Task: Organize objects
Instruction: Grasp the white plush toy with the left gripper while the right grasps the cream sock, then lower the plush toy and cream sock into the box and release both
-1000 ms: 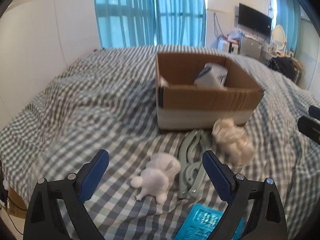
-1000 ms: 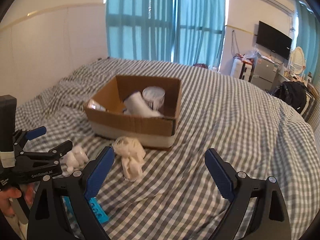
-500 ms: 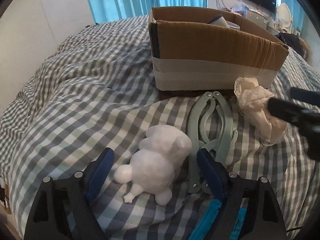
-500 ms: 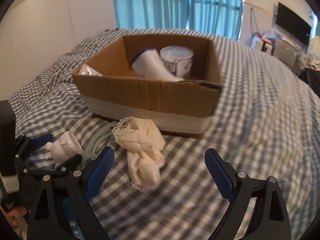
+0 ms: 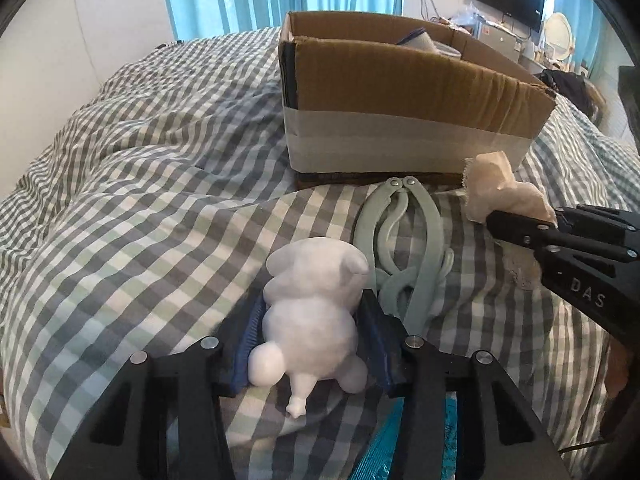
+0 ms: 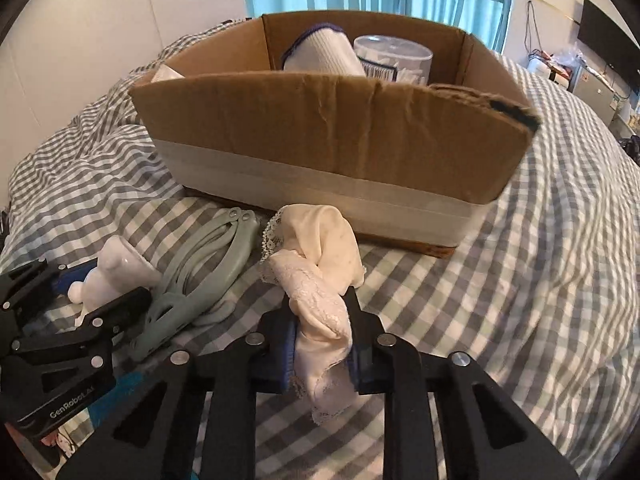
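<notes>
Room: checked bed [image 5: 140, 200] lies bare left of the cardboard box [image 5: 400, 92]; box's near wall stands just beyond both tools.
Left tool [image 5: 312, 320]: clamped on white figurine [image 5: 312, 300], lying on the bed.
Right tool [image 6: 322, 320]: pinching cream lace cloth [image 6: 316, 264], crumpled, near the box.
Between: green hanger [image 5: 412, 248], folded flat.
</notes>
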